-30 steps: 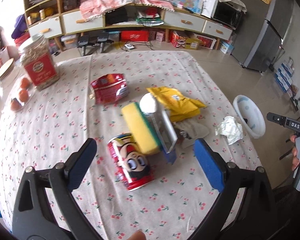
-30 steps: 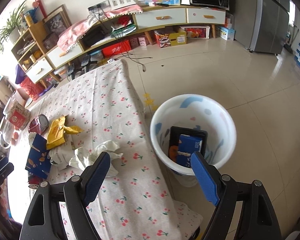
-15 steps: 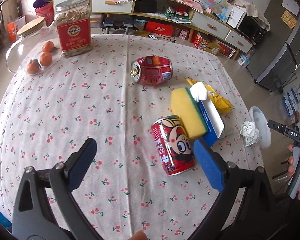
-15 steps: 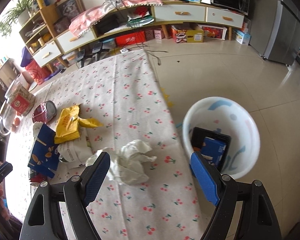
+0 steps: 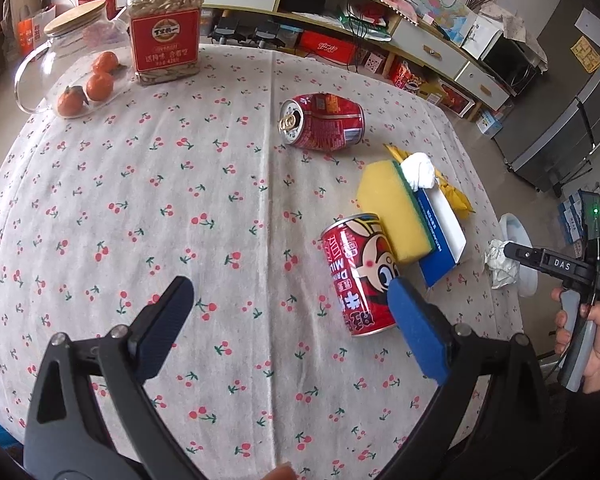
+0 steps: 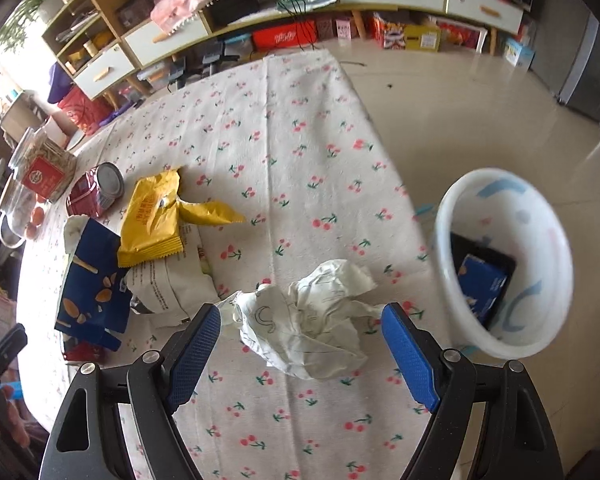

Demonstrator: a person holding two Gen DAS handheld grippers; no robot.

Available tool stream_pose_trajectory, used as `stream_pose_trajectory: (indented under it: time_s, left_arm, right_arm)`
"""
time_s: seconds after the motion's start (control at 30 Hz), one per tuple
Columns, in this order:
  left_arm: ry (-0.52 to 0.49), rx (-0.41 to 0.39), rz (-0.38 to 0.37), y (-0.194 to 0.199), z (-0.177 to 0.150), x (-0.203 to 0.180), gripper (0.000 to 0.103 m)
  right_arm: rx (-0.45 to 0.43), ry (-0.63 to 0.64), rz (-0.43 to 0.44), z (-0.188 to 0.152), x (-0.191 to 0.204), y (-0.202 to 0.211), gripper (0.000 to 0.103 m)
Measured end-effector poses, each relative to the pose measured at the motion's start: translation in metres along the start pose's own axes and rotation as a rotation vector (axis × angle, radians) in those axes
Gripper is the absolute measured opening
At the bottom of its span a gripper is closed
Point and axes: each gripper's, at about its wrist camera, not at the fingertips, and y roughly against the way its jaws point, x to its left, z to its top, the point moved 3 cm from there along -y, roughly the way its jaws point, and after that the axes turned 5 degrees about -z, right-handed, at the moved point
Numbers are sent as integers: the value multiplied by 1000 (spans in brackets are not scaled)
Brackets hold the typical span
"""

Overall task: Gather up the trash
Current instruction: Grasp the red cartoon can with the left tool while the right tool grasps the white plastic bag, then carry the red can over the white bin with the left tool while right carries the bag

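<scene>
The crumpled paper (image 6: 304,320) lies on the bench (image 6: 300,140) near its right edge, straight ahead of the right gripper (image 6: 300,344), between its two blue pads but not touched by them; those jaws stand wide open. The paper has no clear long axis, so any closing line should do. The bin (image 6: 504,264) stands on the floor just right of the bench. The left gripper (image 5: 288,328), jaws also open and empty, hangs over bare cloth with the cartoon can (image 5: 356,276) at its right pad. The right hand is far nearer the paper.
</scene>
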Motion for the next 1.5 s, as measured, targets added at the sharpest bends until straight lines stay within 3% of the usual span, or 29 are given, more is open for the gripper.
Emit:
stream_pose_trajectory:
  time_s: [0.13, 0.3, 0.4, 0.63, 1.0, 1.5]
  left_arm:
    - [-1, 9, -6, -3, -1, 0, 97]
    - [-7, 19, -23, -7, -2, -3, 97]
    - [-12, 24, -35, -9, -2, -6, 97]
    - [-8, 40, -69, -19, -4, -17, 97]
    - [-51, 79, -78, -45, -2, -44, 76]
    - [-56, 130, -68, -70, -1, -46, 60]
  right_arm:
    - [36, -1, -23, -1, 0, -17, 80]
    - [86, -13, 22, -5, -1, -33, 46]
    - [72, 0, 39, -5, 1, -29, 36]
    - [23, 19, 49, -8, -1, -13, 32]
    - [-51, -18, 58, -15, -26, 19, 32]
    - [-64, -20, 59, -19, -34, 24, 32]
